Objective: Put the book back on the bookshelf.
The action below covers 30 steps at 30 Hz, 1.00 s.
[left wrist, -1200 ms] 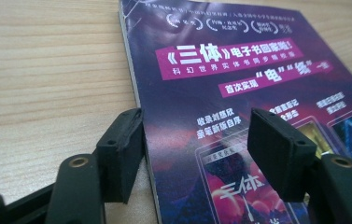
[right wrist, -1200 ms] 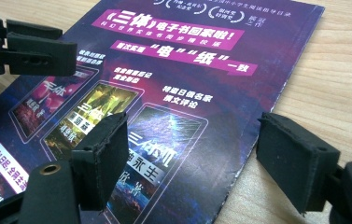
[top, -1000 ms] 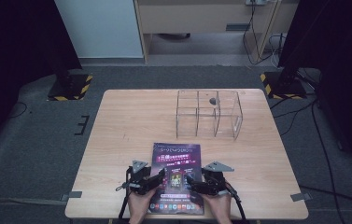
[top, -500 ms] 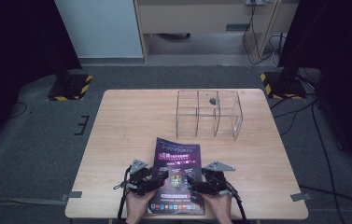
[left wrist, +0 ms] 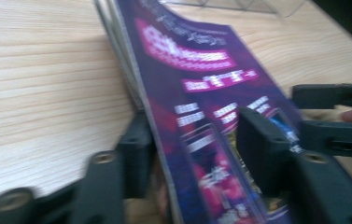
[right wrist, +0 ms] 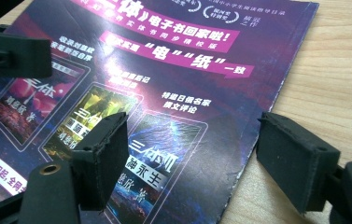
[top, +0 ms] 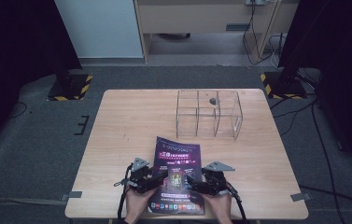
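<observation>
At the near edge of the wooden table (top: 117,140), right in front of the person, lies a magazine (top: 177,161) with a glossy, dark purple cover. Going from the left: the left gripper (top: 157,178) sits at the magazine's left edge. In the left gripper view that edge is lifted off the wood, the page block showing as thin pale layers, with one black jaw under it and the other over the cover. The jaws have just been closing on it; the picture is blurred, so I cannot tell whether the pads already press on the paper.

The cover itself carries a magenta banner with white Chinese lettering near its top, smaller white lines below, and a row of small framed pictures in pink, yellow-green and blue across the lower half. Its surface shows fine creases and a shine from the room light. It lies slightly askew, top tilted to the left.

On the right, the right gripper (top: 196,183) rests at the magazine's right edge. In the right gripper view its jaws stand apart, one above the cover and one over the bare wood beyond the worn edge, gripping nothing.

Farther back, towards the right, stands a clear plastic compartment box (top: 208,114), well apart from the magazine.
</observation>
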Available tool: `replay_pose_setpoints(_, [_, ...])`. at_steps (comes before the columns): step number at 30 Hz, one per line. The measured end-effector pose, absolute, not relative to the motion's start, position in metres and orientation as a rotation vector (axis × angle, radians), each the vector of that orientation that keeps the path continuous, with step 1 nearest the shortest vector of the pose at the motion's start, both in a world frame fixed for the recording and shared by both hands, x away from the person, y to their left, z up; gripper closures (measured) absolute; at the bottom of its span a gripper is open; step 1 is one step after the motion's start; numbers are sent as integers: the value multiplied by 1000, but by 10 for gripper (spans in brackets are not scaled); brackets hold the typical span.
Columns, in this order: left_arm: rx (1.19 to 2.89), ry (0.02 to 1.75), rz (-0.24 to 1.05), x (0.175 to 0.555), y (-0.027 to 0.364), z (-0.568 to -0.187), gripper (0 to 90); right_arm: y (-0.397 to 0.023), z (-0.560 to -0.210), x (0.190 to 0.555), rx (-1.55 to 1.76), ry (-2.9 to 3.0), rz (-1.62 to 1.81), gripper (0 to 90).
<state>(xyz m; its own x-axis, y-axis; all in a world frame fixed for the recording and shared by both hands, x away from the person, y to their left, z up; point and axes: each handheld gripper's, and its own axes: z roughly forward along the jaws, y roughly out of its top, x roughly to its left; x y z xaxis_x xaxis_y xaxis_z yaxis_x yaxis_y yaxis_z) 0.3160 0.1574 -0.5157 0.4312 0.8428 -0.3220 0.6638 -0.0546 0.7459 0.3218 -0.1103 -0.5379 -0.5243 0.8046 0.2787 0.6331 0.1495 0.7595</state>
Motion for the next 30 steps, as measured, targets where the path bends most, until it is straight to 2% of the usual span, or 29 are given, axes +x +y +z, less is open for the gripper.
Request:
replay_pose_setpoints(3, [1788, 1324, 288, 316, 159, -516, 662, -109, -538, 322, 1411, 2226, 1302, 253])
replay_pose_setpoints(5, [1794, 1328, 318, 316, 158, -516, 730, -109, -538, 322, 1411, 2226, 1302, 253])
replay_pose_setpoints(8, [1803, 1301, 360, 313, 156, -514, 770, -110, -538, 322, 1413, 2226, 1306, 252])
replay_pose_setpoints(19, [1701, 1191, 393, 303, 154, -497, 834, -120, -536, 327, 1409, 2247, 1416, 235])
replay_pose_setpoints(30, [1662, 1092, 465, 292, 152, -477, 844, -127, -530, 334, 1406, 2268, 1497, 208])
